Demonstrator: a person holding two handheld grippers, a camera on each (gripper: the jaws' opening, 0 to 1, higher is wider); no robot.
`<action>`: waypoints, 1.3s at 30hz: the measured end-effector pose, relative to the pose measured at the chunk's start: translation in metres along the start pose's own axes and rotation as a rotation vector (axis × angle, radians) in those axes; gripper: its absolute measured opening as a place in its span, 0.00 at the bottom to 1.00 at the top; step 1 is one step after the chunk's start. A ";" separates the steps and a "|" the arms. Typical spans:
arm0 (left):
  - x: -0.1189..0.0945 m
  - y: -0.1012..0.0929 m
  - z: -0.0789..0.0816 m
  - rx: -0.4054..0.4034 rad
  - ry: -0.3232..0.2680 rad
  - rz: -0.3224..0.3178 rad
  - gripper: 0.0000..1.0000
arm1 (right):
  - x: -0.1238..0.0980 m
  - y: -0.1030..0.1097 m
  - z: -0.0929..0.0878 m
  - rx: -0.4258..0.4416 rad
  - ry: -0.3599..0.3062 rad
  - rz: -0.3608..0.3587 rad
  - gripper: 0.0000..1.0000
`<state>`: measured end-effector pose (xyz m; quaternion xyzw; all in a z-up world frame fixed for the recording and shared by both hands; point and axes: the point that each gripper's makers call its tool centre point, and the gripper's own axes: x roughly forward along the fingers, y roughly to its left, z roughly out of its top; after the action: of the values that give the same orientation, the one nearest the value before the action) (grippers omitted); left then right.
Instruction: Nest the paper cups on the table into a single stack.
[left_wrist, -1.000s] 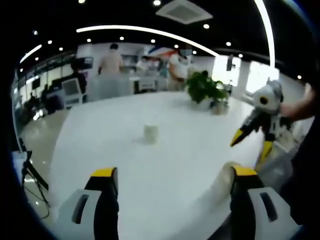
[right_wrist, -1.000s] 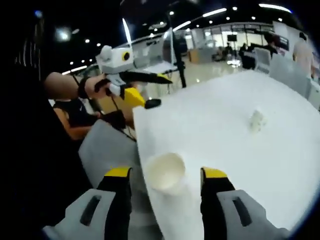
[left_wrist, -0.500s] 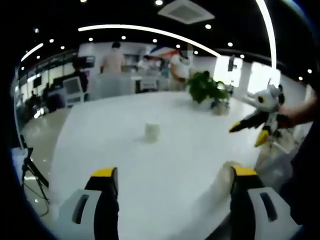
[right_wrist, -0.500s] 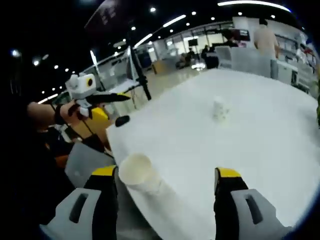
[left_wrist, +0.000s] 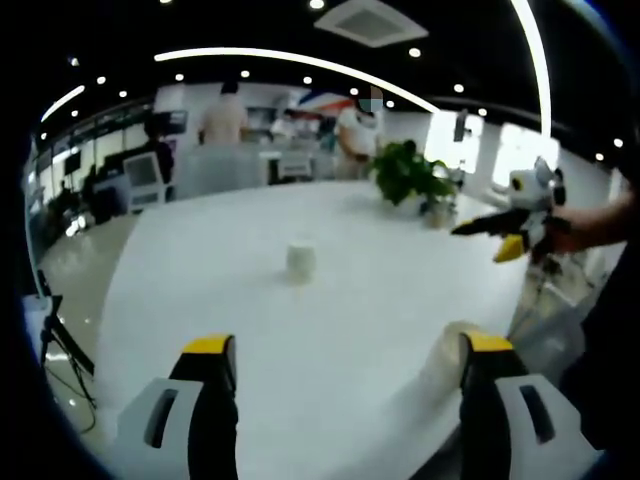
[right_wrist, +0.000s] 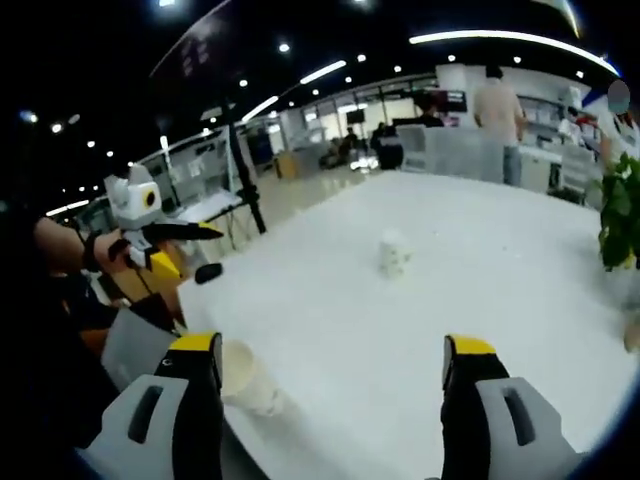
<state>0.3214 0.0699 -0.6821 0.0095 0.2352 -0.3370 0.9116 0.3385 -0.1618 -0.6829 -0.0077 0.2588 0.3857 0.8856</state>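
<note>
- White paper, two cups. The upright cup (left_wrist: 300, 260) stands alone near the middle of the tabletop (left_wrist: 360, 330); take it as your landmark. In the right gripper view that cup (right_wrist: 394, 253) sits ahead, just left of the midline between the jaws.
- The second cup (right_wrist: 246, 377) is well apart from the landmark, back at the tabletop's near edge, close to you. It looks tipped, its mouth turned off to the side, though blur makes the tilt hard to judge. In the left gripper view it (left_wrist: 446, 352) is a pale shape just beside the right-hand jaw.
- Left gripper (left_wrist: 345, 400): jaws spread wide, nothing between them. The landmark cup lies straight ahead, slightly left of centre, well apart.
- Right gripper (right_wrist: 330, 395): jaws parted, holding nothing. The edge cup is just beside its left jaw, at the outer side, not between the jaws.
- In the right gripper view the left gripper (right_wrist: 150, 225) hangs off the tabletop's near edge, on your side of the landmark.
- Judgement: the edge cup is nearest both grippers, so either can take it first and carry it outward to the landmark.
- A potted plant (left_wrist: 410, 178) stands beyond the landmark, toward the far edge.
</note>
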 end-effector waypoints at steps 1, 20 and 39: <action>0.000 0.000 0.000 0.000 0.001 0.000 0.90 | 0.001 -0.001 0.001 0.000 -0.002 -0.005 0.92; 0.019 0.007 0.002 0.017 0.024 -0.009 0.91 | 0.006 -0.016 0.004 0.023 -0.032 -0.047 1.00; 0.107 0.036 0.035 0.072 0.046 -0.050 0.87 | 0.007 -0.020 0.002 0.030 -0.099 -0.041 1.00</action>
<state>0.4293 0.0259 -0.7023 0.0439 0.2439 -0.3676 0.8964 0.3574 -0.1708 -0.6878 0.0193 0.2204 0.3635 0.9050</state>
